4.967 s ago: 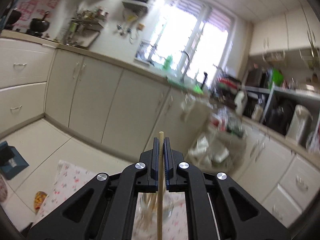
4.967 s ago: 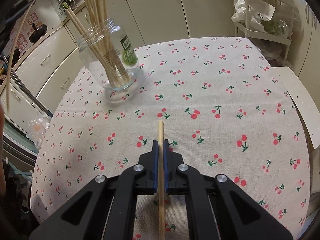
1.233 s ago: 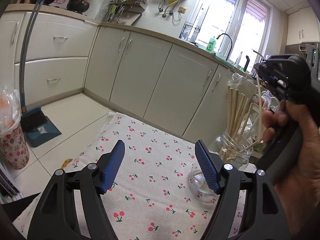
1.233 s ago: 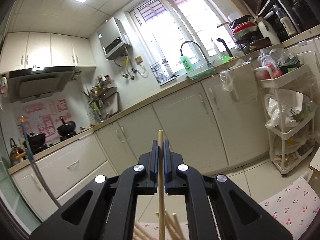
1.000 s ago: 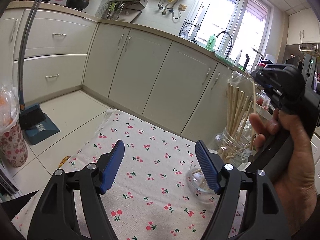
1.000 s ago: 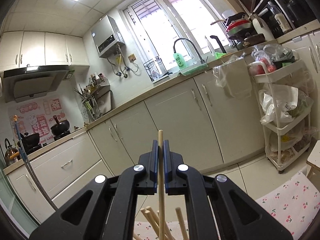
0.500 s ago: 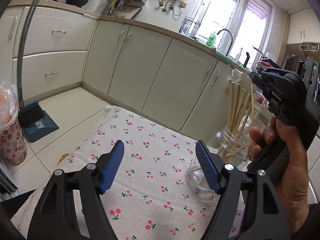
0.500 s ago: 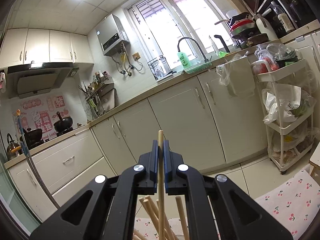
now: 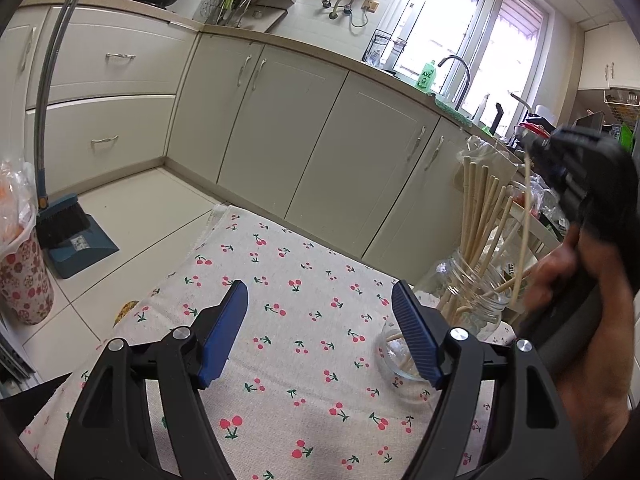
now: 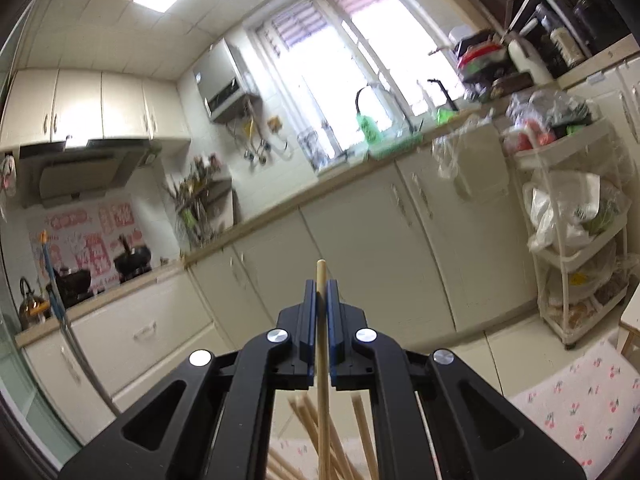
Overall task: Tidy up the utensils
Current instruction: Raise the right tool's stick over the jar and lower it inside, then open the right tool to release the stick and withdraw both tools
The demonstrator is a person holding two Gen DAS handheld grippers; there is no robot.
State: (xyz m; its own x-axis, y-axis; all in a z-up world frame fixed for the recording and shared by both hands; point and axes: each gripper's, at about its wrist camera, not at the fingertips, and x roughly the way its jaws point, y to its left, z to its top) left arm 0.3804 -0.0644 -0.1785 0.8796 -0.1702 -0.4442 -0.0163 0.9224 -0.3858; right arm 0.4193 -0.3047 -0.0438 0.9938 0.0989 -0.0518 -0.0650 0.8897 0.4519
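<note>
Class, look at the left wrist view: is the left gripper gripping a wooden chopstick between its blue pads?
No: the left gripper stands wide open, with only the cherry-print tablecloth showing between its blue pads.

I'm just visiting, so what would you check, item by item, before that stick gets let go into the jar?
1. Right claw clamped on the chopstick: ok, the stick sits pinched between the blue pads.
2. Lower end of the chopstick inside the glass jar: cannot tell; in the left view it reaches the jar mouth, but that part is blurred.
3. Jar upright on the cherry tablecloth: ok.
4. Room among the chopsticks already in the jar: cannot tell; they fan out and lean across the opening.
5. Left claw out of the way: ok, open, holding nothing, beside the jar.
6. Steady picture: not ok, the right view is smeared by motion.
</note>
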